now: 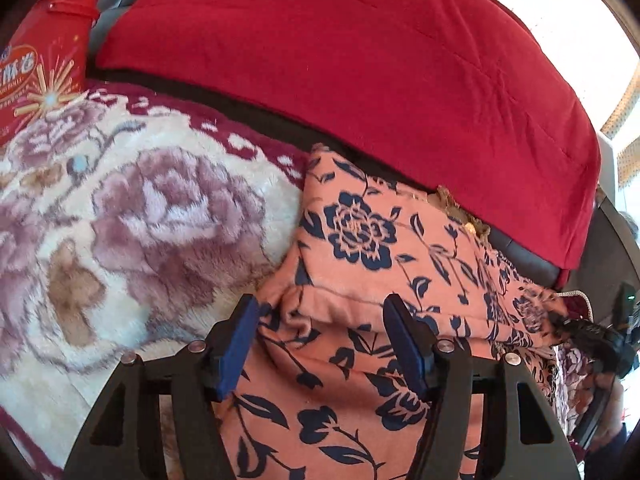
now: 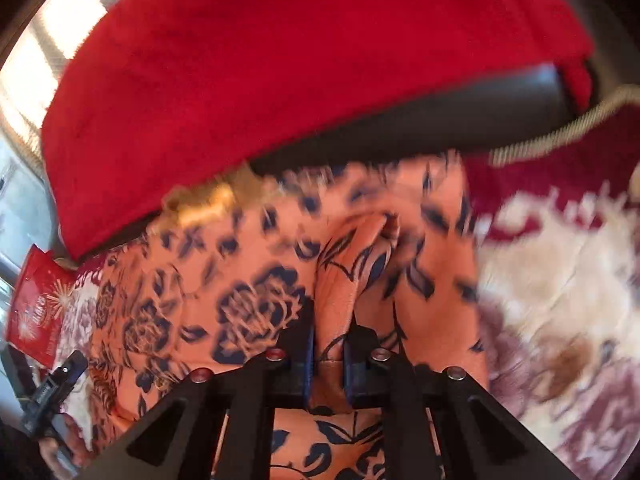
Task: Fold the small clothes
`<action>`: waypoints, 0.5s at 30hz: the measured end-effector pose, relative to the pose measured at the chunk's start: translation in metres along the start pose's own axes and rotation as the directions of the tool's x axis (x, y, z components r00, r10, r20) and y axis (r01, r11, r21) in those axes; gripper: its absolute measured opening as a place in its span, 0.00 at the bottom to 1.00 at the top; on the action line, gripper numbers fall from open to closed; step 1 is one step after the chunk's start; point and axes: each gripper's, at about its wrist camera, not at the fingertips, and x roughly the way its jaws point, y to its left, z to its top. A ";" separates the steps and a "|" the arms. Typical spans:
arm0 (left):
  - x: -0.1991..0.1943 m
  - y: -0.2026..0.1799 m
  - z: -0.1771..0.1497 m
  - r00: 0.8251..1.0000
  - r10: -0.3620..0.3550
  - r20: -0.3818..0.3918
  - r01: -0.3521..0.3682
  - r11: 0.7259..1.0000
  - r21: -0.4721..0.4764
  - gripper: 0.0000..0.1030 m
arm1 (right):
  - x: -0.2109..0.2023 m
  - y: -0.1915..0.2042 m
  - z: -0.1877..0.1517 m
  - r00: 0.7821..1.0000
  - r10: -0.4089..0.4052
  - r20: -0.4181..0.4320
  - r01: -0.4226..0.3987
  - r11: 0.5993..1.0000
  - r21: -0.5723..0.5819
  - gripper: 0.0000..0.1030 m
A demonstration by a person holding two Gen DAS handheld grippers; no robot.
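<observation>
Right claw [image 2: 328, 344] low and level, clamped on a ridge of orange floral garment [image 2: 248, 280] (left claw [image 1: 320, 320] spread apart above it).

Daylight pours in, blown white at the upper corners; left view sharp, right view smeared with motion blur, edges bowed by fisheye.

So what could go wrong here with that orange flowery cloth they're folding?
The right gripper pinches only a narrow ridge of the orange floral garment, so it might slip free. The left gripper is open, holding nothing, so a tug could undo the fold. The fluffy floral blanket underneath may drag along.
</observation>
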 end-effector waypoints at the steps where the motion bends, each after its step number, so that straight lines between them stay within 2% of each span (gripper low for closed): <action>1: 0.000 0.000 0.004 1.000 0.000 0.008 0.000 1.000 0.003 0.64 | -0.013 0.003 0.002 0.999 -0.011 0.047 0.012 1.000 -0.008 0.11; 3: 0.002 -0.001 0.011 1.000 0.007 0.015 -0.007 1.000 0.009 0.64 | -0.029 0.005 0.005 0.987 -0.093 0.129 0.099 0.994 -0.044 0.11; 4: 0.005 -0.002 0.014 1.000 0.009 0.013 -0.009 1.000 0.004 0.64 | -0.024 0.001 0.004 0.988 -0.104 0.114 0.109 0.993 -0.034 0.14; 6: 0.012 -0.004 0.020 1.000 0.014 -0.008 -0.014 1.000 -0.006 0.64 | 0.008 -0.020 0.000 0.998 -0.061 -0.031 0.062 0.998 0.016 0.14; 7: 0.017 -0.007 0.024 1.000 0.018 -0.019 -0.018 1.000 -0.003 0.64 | 0.014 -0.028 -0.004 0.997 -0.060 -0.057 0.062 0.997 0.042 0.17; 8: 0.019 -0.010 0.027 1.000 0.020 -0.021 -0.019 1.000 0.009 0.64 | 0.011 -0.034 -0.007 0.998 -0.043 -0.038 0.046 0.997 0.066 0.21; 9: 0.020 -0.013 0.029 1.000 0.022 -0.017 -0.022 1.000 0.021 0.64 | 0.003 -0.038 -0.010 1.000 -0.021 -0.004 0.021 0.996 0.088 0.31; 10: 0.021 -0.017 0.033 1.000 0.024 -0.010 -0.024 0.999 0.038 0.64 | -0.005 -0.040 -0.010 1.000 -0.007 0.026 0.004 0.994 0.107 0.56; 11: 0.022 -0.022 0.036 1.000 0.024 -0.003 -0.023 0.998 0.054 0.64 | -0.013 -0.042 -0.010 0.999 0.004 0.053 -0.011 0.993 0.118 0.72; 12: 0.023 -0.025 0.038 1.000 0.022 0.000 -0.022 0.998 0.063 0.64 | -0.025 -0.042 -0.008 0.994 0.027 0.102 -0.040 0.992 0.123 0.81; 13: 0.026 -0.029 0.040 1.000 0.016 0.001 -0.016 0.997 0.071 0.64 | -0.038 -0.037 -0.004 0.985 0.068 0.156 -0.086 0.990 0.112 0.81; 15: 0.035 -0.035 0.041 1.000 0.003 -0.015 -0.001 0.997 0.073 0.64 | -0.047 -0.032 0.004 0.969 0.164 0.184 -0.184 0.978 0.098 0.81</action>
